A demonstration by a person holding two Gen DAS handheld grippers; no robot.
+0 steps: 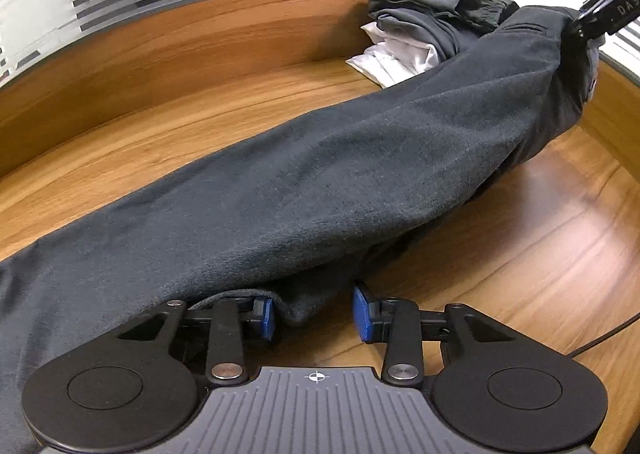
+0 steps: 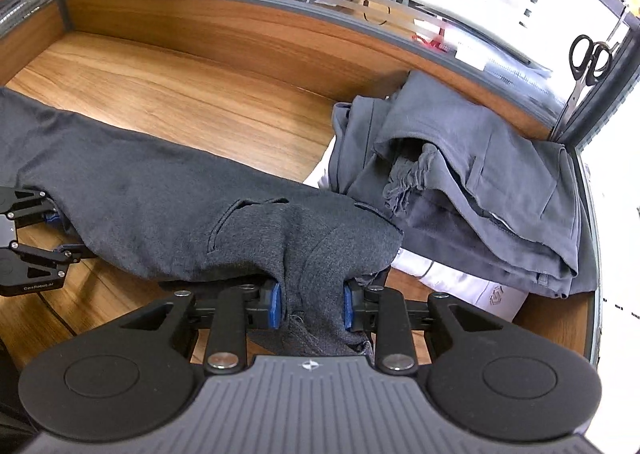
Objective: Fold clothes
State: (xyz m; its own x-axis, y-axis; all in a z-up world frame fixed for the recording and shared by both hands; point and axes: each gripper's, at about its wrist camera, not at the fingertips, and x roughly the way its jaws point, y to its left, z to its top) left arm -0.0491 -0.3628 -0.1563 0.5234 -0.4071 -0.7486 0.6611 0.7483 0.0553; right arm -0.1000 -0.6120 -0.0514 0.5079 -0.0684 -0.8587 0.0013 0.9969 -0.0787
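Note:
A dark grey garment (image 1: 320,174), long like a trouser leg, stretches across the wooden desk (image 1: 160,142) between both grippers. My left gripper (image 1: 314,314) sits at its near end. A fold of cloth lies against the left pad (image 1: 266,318), while bare wood shows between the cloth and the right pad (image 1: 362,314). In the right wrist view my right gripper (image 2: 312,302) is shut on a bunched end of the same garment (image 2: 160,206), lifted off the desk. The right gripper (image 1: 600,14) also shows at the top right of the left wrist view, and the left gripper (image 2: 44,234) at the other view's left edge.
A pile of folded grey clothes (image 2: 480,174) rests on a white garment (image 2: 460,286) in the desk's back right corner. Wooden partition walls (image 2: 240,26) with striped glass above close the back and sides. Scissors (image 2: 588,58) hang at the corner post. A black cable (image 1: 600,338) lies at the front right.

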